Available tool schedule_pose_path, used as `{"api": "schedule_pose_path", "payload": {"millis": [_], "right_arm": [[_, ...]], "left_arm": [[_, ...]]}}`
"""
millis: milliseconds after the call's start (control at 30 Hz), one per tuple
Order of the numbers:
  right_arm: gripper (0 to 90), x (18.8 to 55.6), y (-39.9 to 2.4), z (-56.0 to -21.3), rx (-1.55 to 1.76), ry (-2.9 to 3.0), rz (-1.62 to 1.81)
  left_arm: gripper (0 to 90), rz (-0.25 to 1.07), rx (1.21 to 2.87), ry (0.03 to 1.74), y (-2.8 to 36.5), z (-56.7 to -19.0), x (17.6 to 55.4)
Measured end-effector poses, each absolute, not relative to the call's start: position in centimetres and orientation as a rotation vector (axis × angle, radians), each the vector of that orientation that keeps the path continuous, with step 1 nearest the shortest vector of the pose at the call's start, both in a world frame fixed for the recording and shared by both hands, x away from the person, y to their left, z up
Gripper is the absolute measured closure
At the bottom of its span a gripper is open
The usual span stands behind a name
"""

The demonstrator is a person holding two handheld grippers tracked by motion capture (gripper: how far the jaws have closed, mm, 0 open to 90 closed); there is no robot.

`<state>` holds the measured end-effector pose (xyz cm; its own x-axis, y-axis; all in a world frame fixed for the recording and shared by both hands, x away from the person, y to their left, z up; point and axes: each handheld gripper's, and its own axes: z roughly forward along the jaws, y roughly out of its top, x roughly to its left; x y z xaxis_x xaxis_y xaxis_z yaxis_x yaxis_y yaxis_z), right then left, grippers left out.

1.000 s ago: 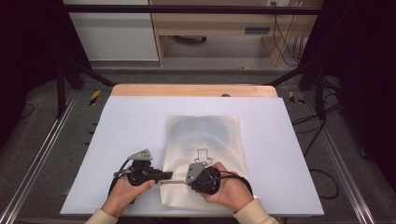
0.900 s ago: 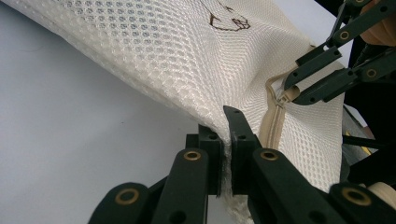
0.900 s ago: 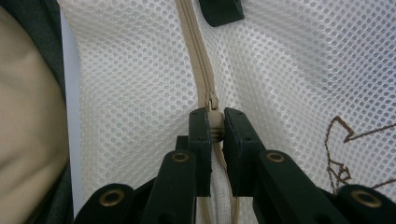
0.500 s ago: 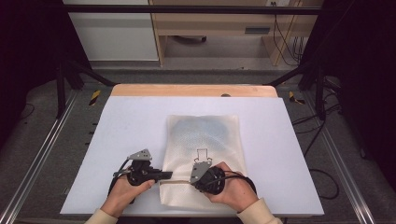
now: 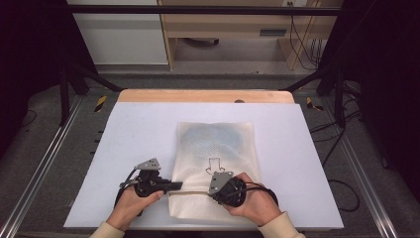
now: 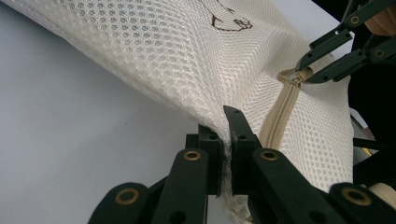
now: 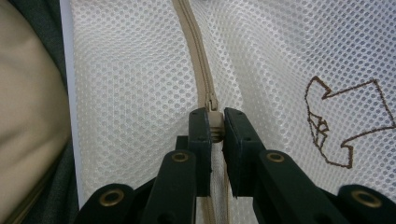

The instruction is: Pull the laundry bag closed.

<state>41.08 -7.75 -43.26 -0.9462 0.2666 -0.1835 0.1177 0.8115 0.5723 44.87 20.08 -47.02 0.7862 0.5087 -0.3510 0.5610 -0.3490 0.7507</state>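
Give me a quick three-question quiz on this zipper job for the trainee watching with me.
1. True or false: the right gripper is shut on the zipper pull.
2. What does the left gripper pinch? A) the mesh bag's edge B) the table C) a cable
3. What brown mark is stitched on the bag?

Key: 1 true. 2 A. 3 An arrow outline.

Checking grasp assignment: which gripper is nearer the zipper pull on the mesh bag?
Right. The right gripper is shut on the zipper pull. The left gripper pinches the mesh bag at its edge, at the zipper's end, away from the pull.
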Motion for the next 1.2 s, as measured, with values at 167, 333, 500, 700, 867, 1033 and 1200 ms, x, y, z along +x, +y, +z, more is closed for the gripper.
{"api": "schedule_pose_path", "payload": {"millis": [167,333,500,700,867,1033,1200], "right_arm": [[81.9,41.1,-7.9,-43.2,0.291,2.743,0.845],[81.9,41.3,-8.0,-43.0,0.287,2.755,0.852],[81.9,41.5,-7.8,-42.6,0.254,2.774,0.817],[81.9,41.7,-7.7,-42.0,0.236,2.792,0.78],[81.9,41.7,-8.3,-41.9,0.24,2.8,0.764],[81.9,41.7,-9.1,-41.9,0.246,2.808,0.762],[81.9,41.8,-9.8,-41.8,0.245,2.816,0.769]], "left_arm": [[86.8,-0.072,2.011,0.8,20.1,-47.0,44.9],[86.8,-0.075,2.009,0.797,20.1,-47.0,44.9],[86.8,-0.077,2.01,0.797,20.0,-47.0,44.9],[86.8,-0.078,2.009,0.793,20.1,-47.0,44.9],[86.8,-0.081,2.005,0.801,20.0,-47.0,44.9],[86.8,-0.081,2.009,0.799,20.0,-47.0,44.9],[86.8,-0.082,2.01,0.798,20.1,-47.0,44.9]]}}
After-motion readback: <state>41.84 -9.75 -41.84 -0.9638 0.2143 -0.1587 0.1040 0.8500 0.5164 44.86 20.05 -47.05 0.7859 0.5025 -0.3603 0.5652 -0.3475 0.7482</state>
